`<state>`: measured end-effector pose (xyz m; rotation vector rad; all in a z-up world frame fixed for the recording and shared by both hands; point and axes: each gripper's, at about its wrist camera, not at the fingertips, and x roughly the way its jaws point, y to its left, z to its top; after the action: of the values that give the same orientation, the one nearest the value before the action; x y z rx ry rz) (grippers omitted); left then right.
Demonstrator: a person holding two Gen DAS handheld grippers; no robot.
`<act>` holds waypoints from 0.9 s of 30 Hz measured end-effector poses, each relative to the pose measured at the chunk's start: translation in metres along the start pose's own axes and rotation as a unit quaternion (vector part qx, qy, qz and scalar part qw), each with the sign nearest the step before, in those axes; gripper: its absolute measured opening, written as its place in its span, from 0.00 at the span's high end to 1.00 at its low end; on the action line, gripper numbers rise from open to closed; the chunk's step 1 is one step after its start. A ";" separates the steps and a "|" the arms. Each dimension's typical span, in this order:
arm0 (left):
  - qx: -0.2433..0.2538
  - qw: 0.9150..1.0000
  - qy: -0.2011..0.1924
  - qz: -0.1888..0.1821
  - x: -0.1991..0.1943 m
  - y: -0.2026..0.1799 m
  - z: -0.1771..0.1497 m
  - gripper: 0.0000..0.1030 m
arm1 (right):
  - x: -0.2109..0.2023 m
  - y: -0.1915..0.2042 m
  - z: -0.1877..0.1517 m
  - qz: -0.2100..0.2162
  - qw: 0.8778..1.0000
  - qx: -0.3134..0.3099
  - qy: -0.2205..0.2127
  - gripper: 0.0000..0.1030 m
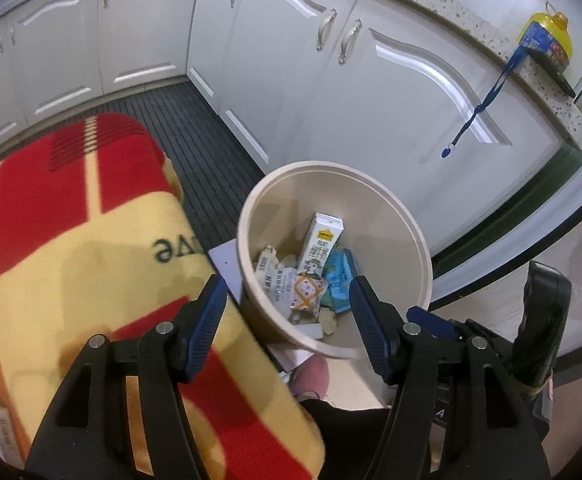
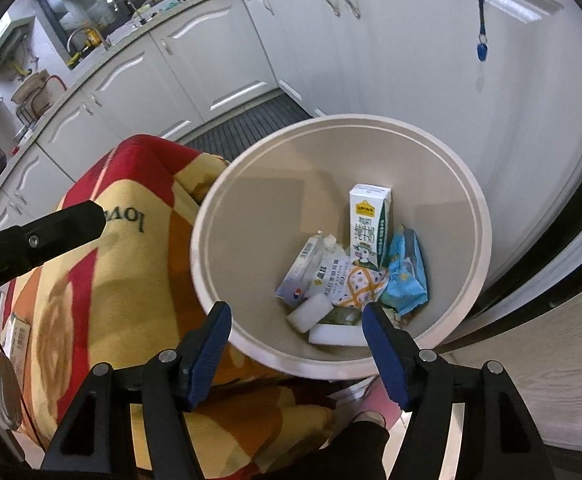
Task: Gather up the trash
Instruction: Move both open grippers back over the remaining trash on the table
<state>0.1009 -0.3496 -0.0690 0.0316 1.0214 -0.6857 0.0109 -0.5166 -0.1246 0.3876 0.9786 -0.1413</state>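
Observation:
A beige round bin (image 1: 411, 224) (image 2: 211, 208) stands on the floor below both grippers. Inside lie a white milk carton (image 1: 323, 244) (image 2: 369, 228), a blue wrapper (image 1: 339, 280) (image 2: 405, 280), a patterned wrapper (image 2: 365, 284), a small box (image 2: 301, 272) and two white foam blocks (image 2: 309, 312). My left gripper (image 1: 287, 282) hangs open over the bin's near rim with nothing between its fingers. My right gripper (image 2: 295, 308) is open over the bin's near side, also with nothing in it. One black finger of the left gripper (image 2: 51, 232) shows at the left of the right wrist view.
A red and yellow blanket (image 1: 71, 240) (image 2: 91, 280) covers a surface touching the bin's left side. White cabinet doors (image 1: 371, 120) curve behind it, with a dark slatted mat (image 1: 203, 152) on the floor. A blue lanyard (image 1: 479, 108) hangs from the counter. A pink slipper (image 1: 311, 376) is below.

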 end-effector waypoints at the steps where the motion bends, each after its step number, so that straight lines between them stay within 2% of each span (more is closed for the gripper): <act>1: 0.001 1.000 -0.002 0.005 -0.005 0.002 -0.001 0.39 | -0.003 0.004 0.000 0.001 1.000 -0.003 -0.002 0.36; 12: -0.008 1.000 -0.021 0.020 -0.062 0.024 -0.023 0.39 | -0.026 0.048 0.000 0.024 0.999 -0.040 -0.023 0.36; 27: -0.043 0.998 -0.029 0.039 -0.144 0.071 -0.090 0.39 | -0.029 0.151 -0.017 0.087 0.988 -0.124 -0.019 0.33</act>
<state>0.0219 -0.1903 -0.0239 -0.0231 0.9871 -0.5679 0.0251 -0.3724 -0.0700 0.2391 0.9077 0.1300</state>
